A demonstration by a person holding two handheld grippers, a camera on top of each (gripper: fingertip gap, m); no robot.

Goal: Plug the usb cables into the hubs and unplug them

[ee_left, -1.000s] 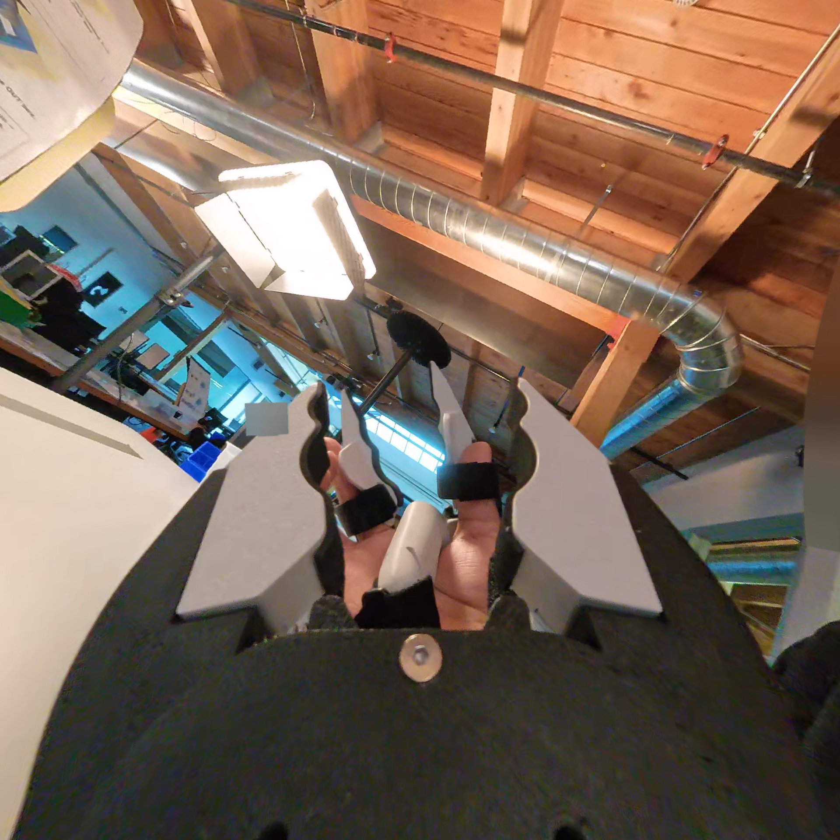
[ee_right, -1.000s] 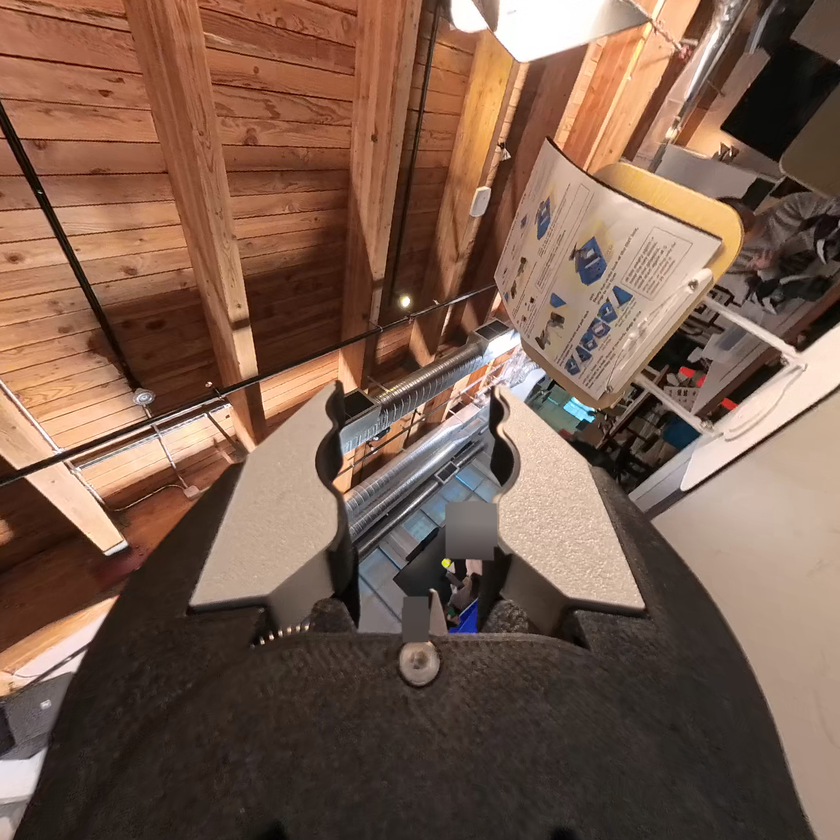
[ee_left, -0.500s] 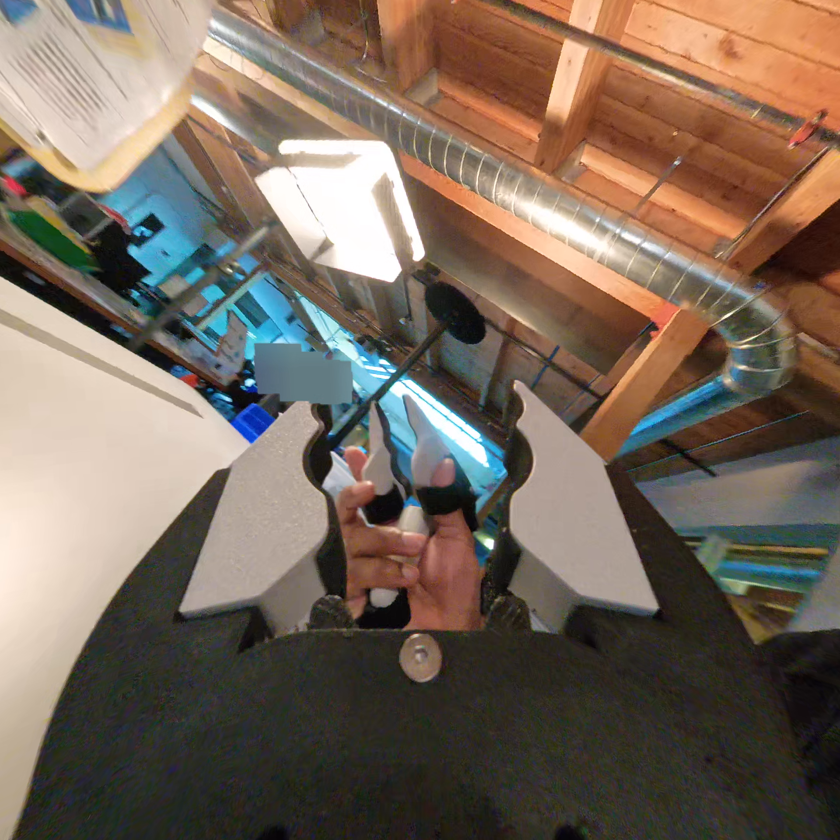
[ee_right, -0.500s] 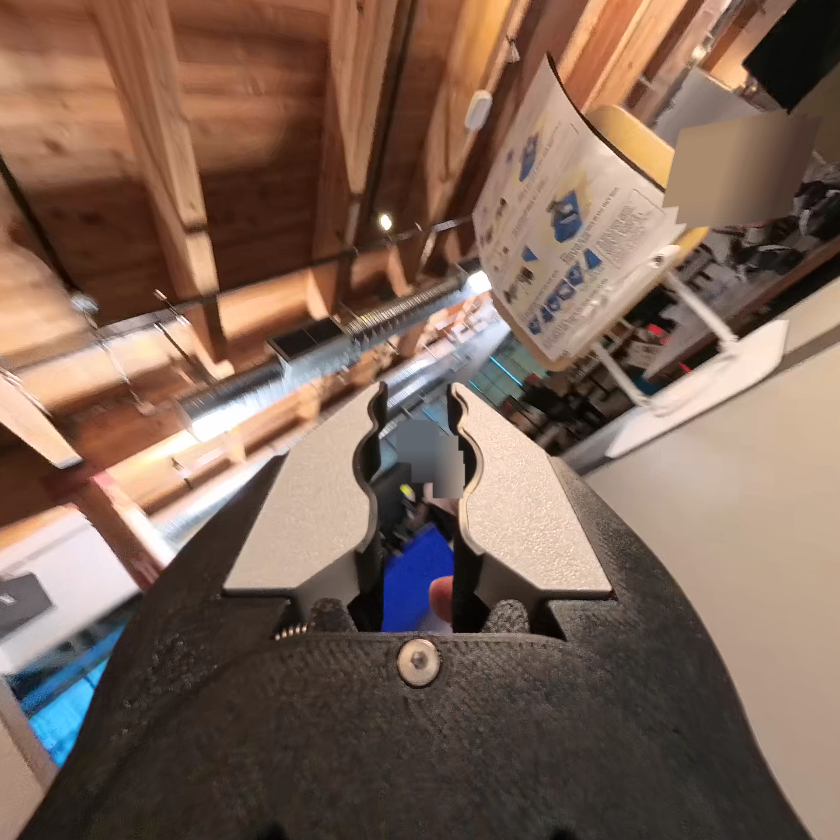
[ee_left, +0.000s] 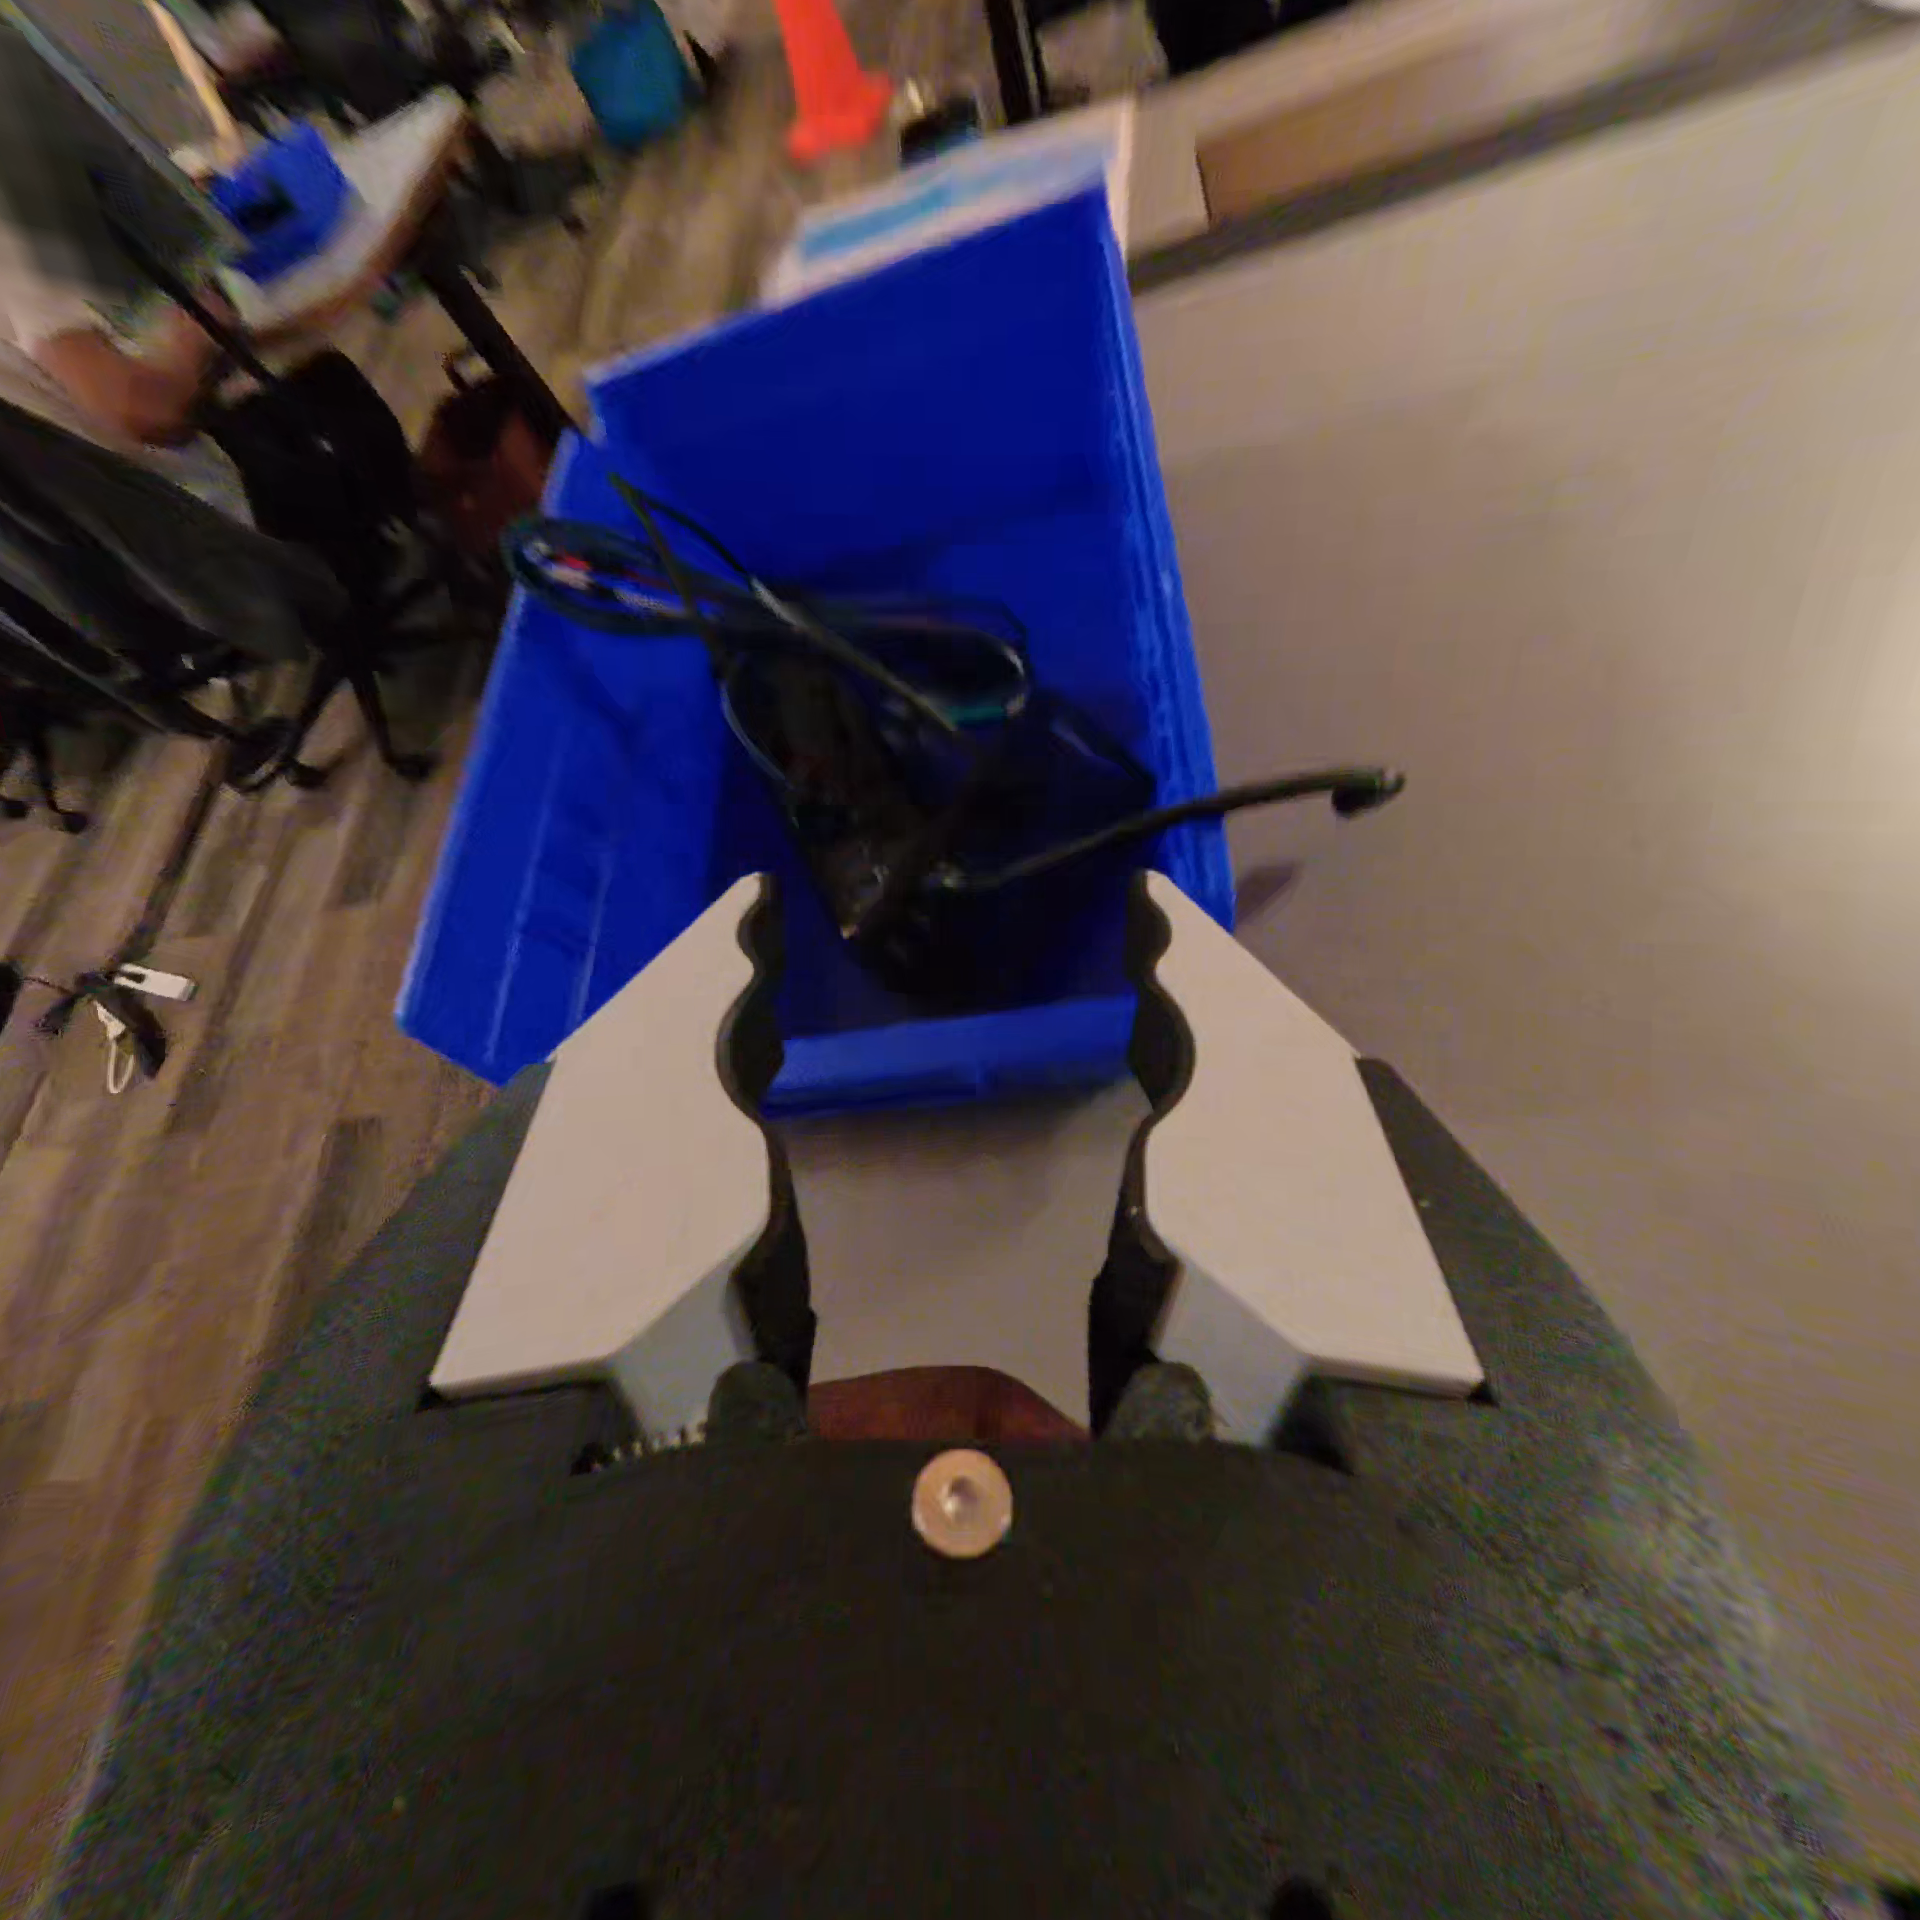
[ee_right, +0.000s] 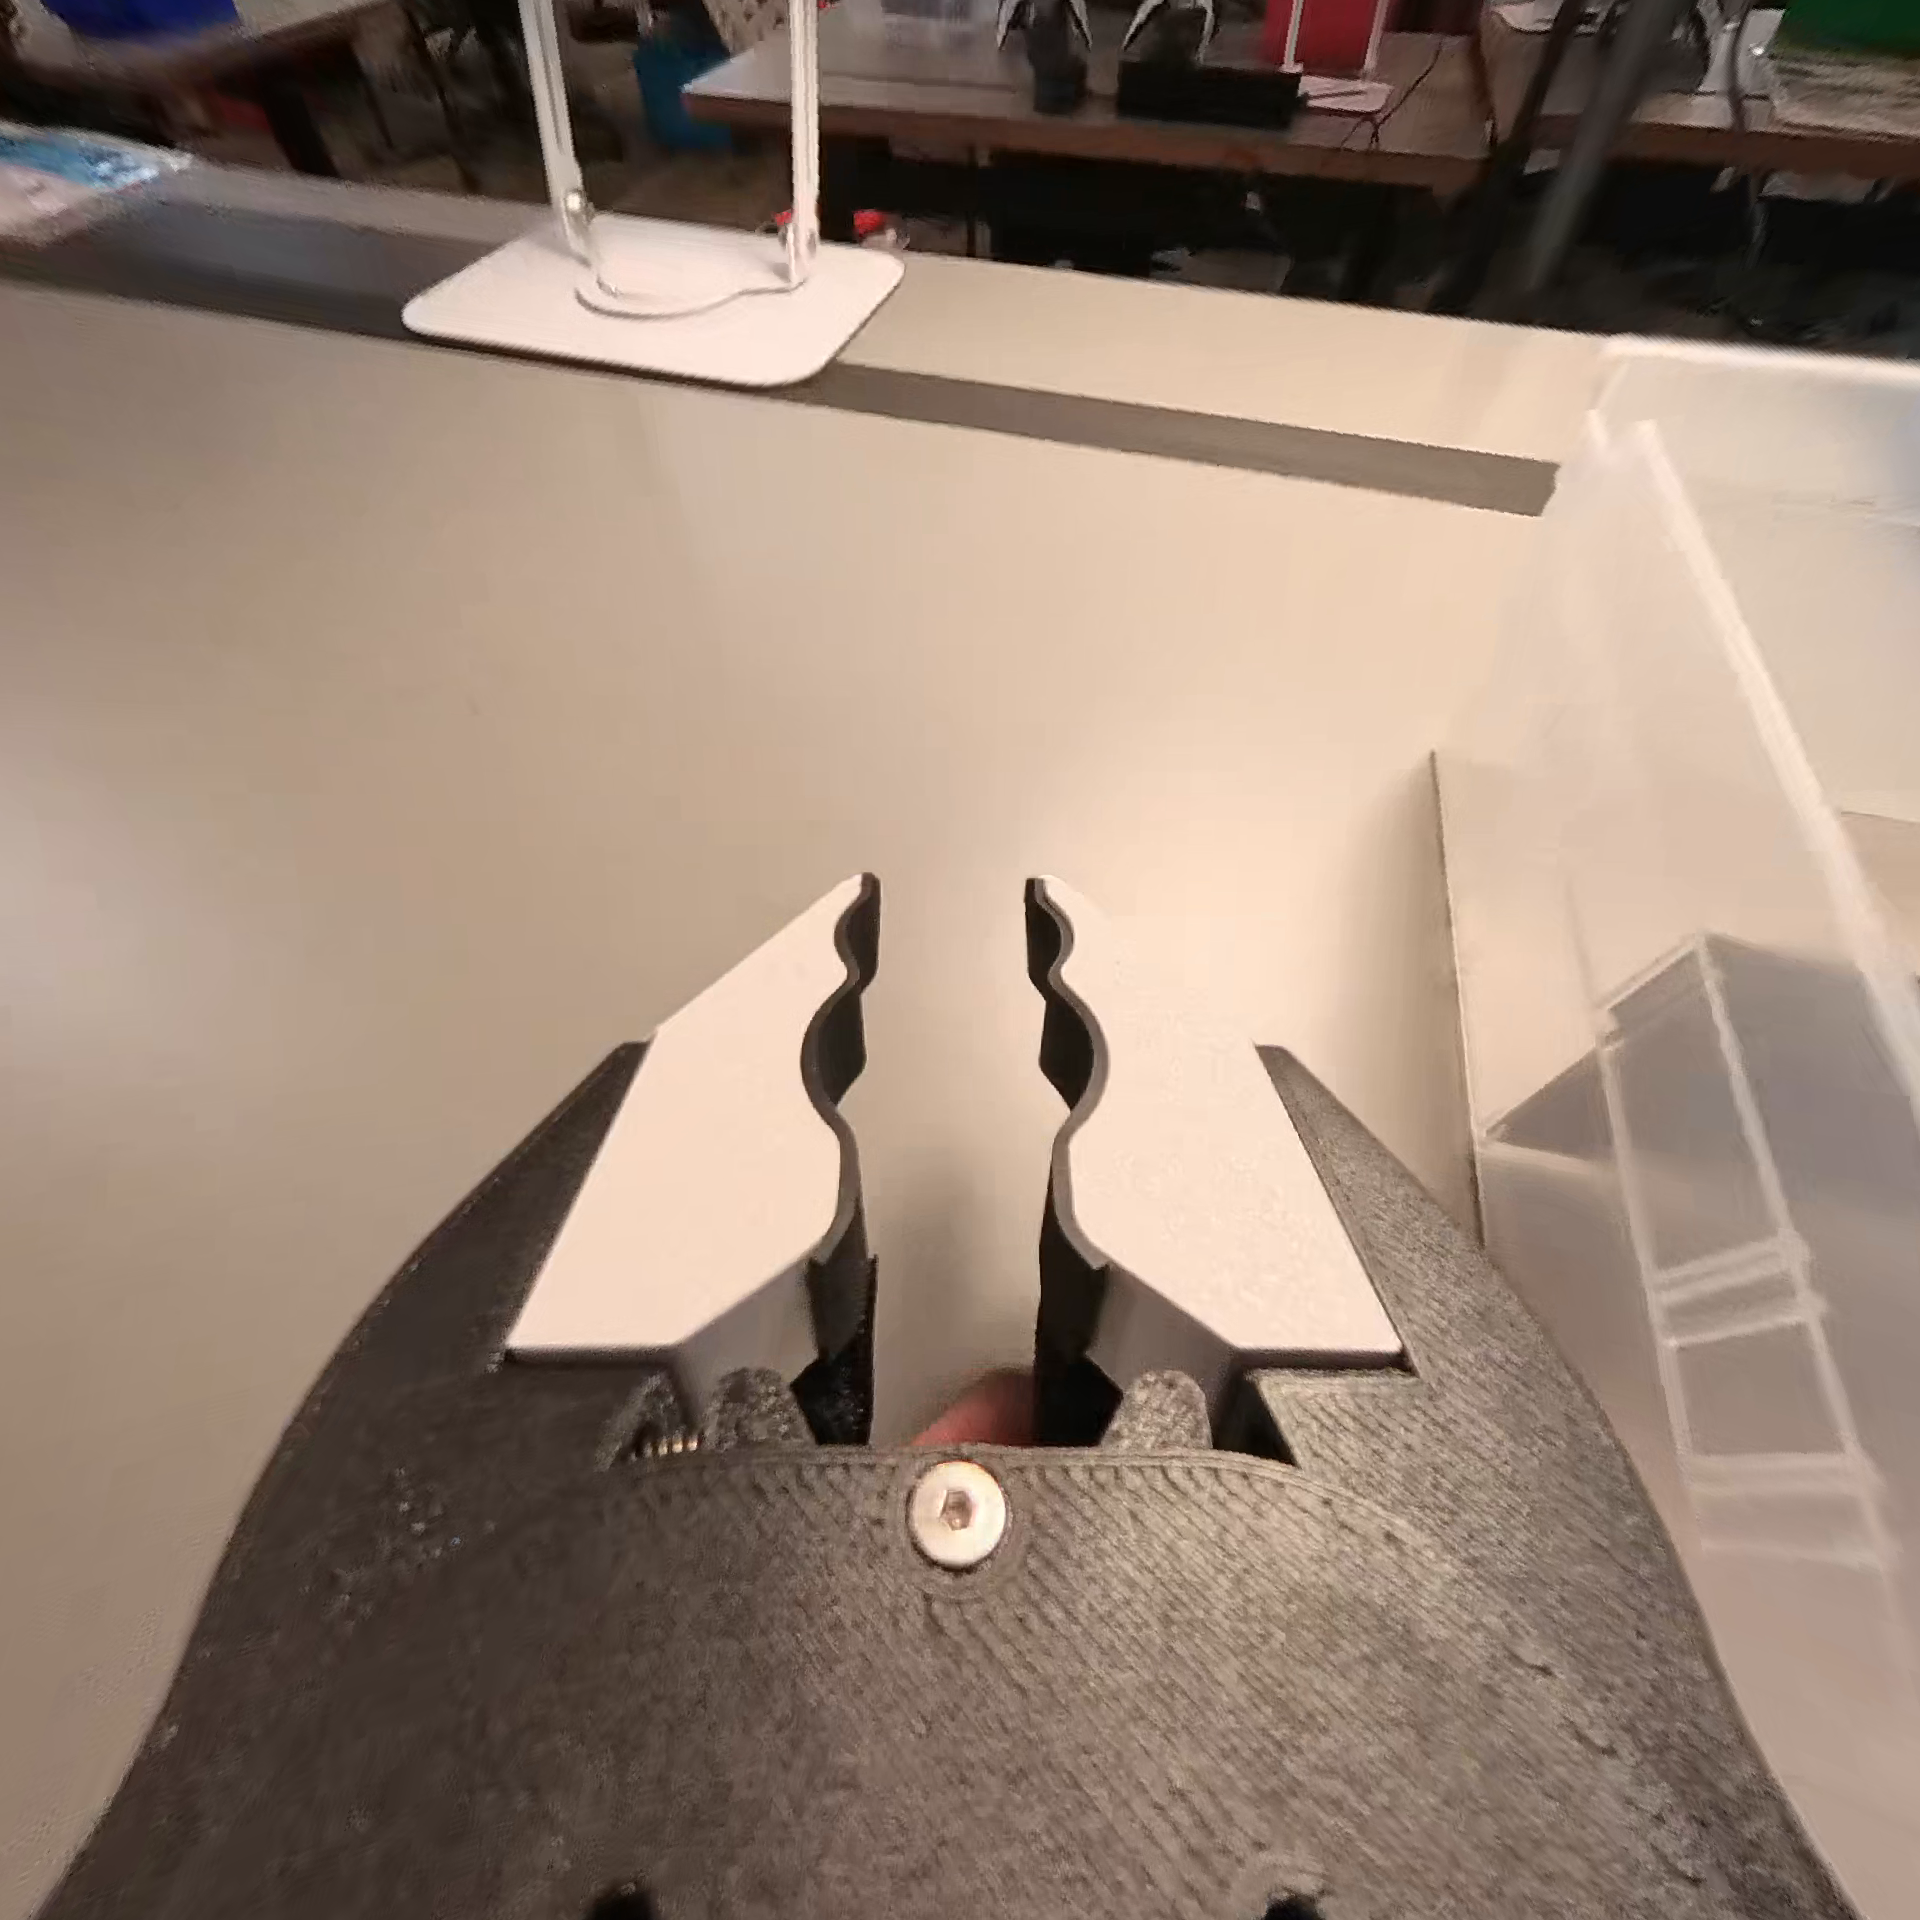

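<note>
In the left wrist view a blue plastic bin (ee_left: pixel 904 499) stands at the table's left edge. It holds a tangle of black cables (ee_left: pixel 831 675) and a dark lump that I cannot make out (ee_left: pixel 935 904). One black cable end (ee_left: pixel 1361 790) sticks out over the bin's right wall. My left gripper (ee_left: pixel 951 914) is open and empty, just short of the bin's near wall. In the right wrist view my right gripper (ee_right: pixel 951 894) is open with a narrow gap and empty, above bare table (ee_right: pixel 520 675). The view is blurred by motion.
A clear plastic container (ee_right: pixel 1714 831) stands at the table's right. A white stand base (ee_right: pixel 655 301) with two uprights sits at the far edge. Left of the bin are wooden floor (ee_left: pixel 156 1195), chairs (ee_left: pixel 260 499) and an orange cone (ee_left: pixel 831 73). Other work tables (ee_right: pixel 1143 104) stand behind. Across from one pair of fingers to the other is roughly 75 cm.
Both grippers swung down from facing the ceiling to facing the table. The bin and cables came into the left view. The right gripper, nearly shut half a second ago, opened slightly.
</note>
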